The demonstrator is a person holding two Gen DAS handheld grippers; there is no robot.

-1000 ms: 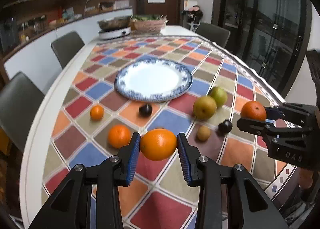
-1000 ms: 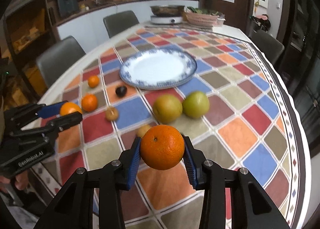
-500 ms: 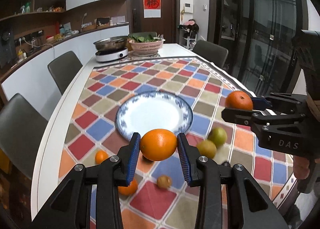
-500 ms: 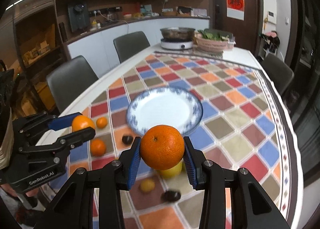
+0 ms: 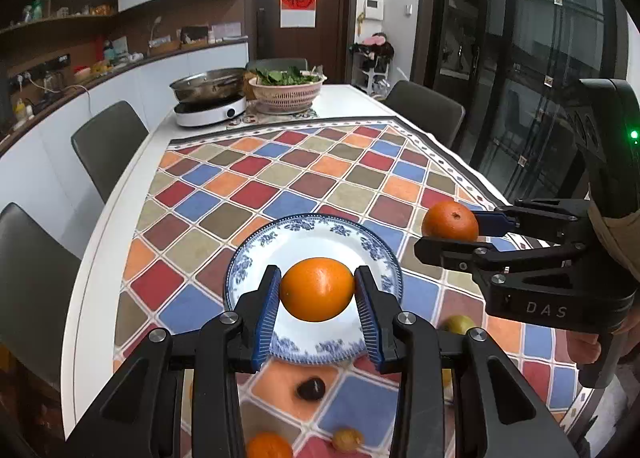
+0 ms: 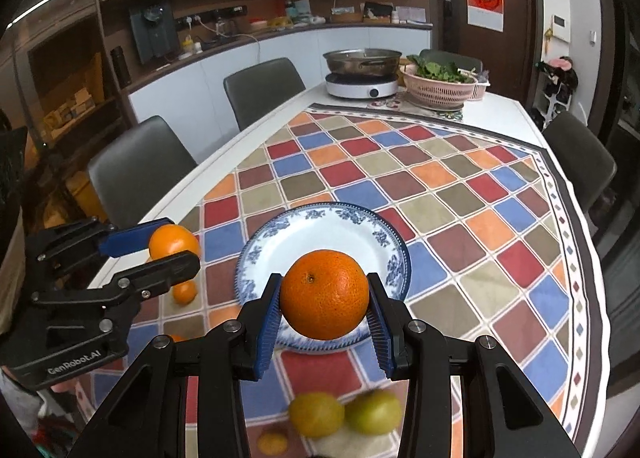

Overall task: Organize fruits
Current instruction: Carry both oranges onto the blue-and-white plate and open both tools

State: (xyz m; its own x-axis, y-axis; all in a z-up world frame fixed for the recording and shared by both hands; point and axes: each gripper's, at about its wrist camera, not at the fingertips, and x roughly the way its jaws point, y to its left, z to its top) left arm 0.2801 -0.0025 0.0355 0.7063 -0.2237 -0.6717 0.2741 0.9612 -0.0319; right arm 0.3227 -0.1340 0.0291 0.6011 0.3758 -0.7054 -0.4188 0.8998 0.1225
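Both my grippers lifted since a second ago | left gripper (image 5: 316,296) clenching smooth orange (image 5: 317,289) | right gripper (image 6: 324,306) clenching dimpled orange (image 6: 324,295) | plate (image 5: 256,258) just ahead, bare: drop-off next.

The right gripper (image 6: 324,308) clamps a dimpled orange (image 6: 324,306) between its blue pads (image 6: 267,320), held above the near rim of the blue-patterned plate (image 6: 344,232). At left, the left gripper (image 6: 170,254) grips a smoother orange (image 6: 174,241) above the table edge. Two yellow-green fruits (image 6: 346,412), blurred, lie on the checkered tablecloth (image 6: 460,218) beneath.
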